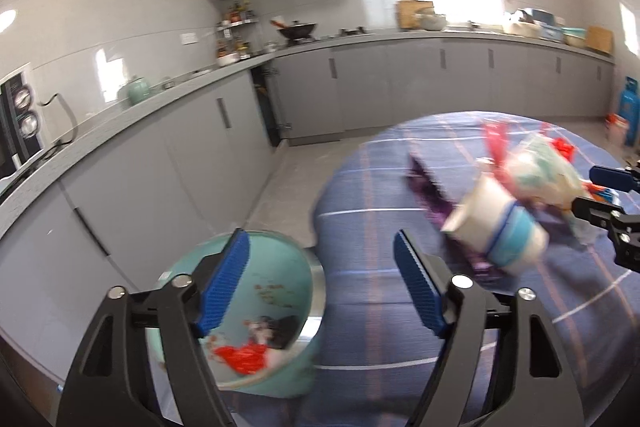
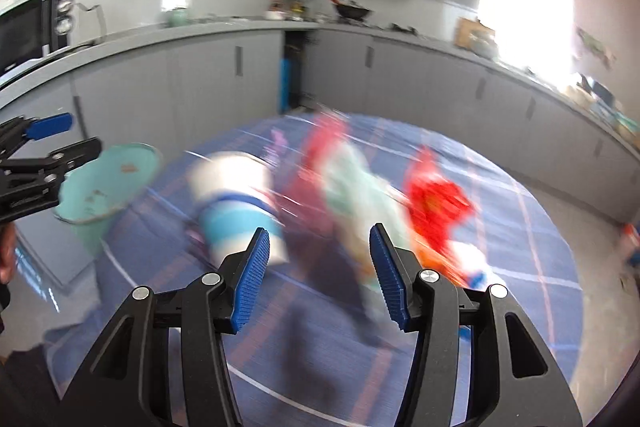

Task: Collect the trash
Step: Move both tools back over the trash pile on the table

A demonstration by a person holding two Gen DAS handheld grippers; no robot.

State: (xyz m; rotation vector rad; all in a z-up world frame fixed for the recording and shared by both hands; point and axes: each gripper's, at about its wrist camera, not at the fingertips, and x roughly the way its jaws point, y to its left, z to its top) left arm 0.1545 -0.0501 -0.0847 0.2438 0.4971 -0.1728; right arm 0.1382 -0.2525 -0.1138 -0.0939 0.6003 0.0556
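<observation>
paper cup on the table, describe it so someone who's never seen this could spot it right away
Find the round table with the blue plaid cloth. In the litter pile lies the paper cup, tipped on its side. Unlike the red wrapper and the purple packet nearby, it is white with a light blue band.

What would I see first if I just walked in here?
Probably the heap of trash in the middle of the round blue checked table: a white and blue cup on its side, bright red wrappers and a clear bag. Next, the green bin beside the table's left edge, with red scraps already inside. Up close, the left gripper and right gripper both stand open with blue pads, holding nothing.
</observation>
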